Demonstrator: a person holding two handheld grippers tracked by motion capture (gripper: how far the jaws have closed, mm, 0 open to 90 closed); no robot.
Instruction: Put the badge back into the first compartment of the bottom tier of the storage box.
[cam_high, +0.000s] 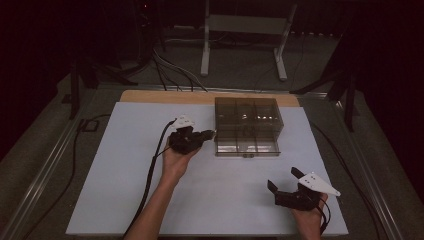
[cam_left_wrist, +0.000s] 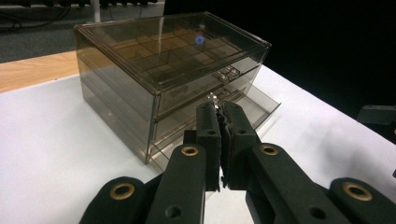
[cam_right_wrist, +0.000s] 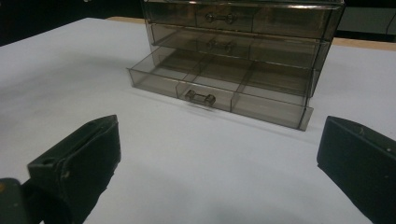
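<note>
A smoky see-through drawer cabinet (cam_high: 248, 117) stands at the back middle of the white mat. It has three drawer levels, and the bottom drawer (cam_high: 247, 146) is pulled out toward me. My left gripper (cam_high: 212, 133) is shut with nothing between its jaws, its tips at the cabinet's left front corner. In the left gripper view the shut left gripper (cam_left_wrist: 220, 116) points at the cabinet (cam_left_wrist: 159, 60) and the open drawer (cam_left_wrist: 264, 105). My right gripper (cam_high: 282, 178) stands wide open near the mat's front right, well short of the drawer. The right gripper (cam_right_wrist: 219, 154) faces the drawer's small handle (cam_right_wrist: 200, 97).
The white mat (cam_high: 130, 190) covers a wooden table (cam_high: 165, 96) whose edge shows at the back. Cables (cam_high: 150, 170) trail from the left gripper toward the front left. A metal stand (cam_high: 245, 30) is on the floor beyond the table.
</note>
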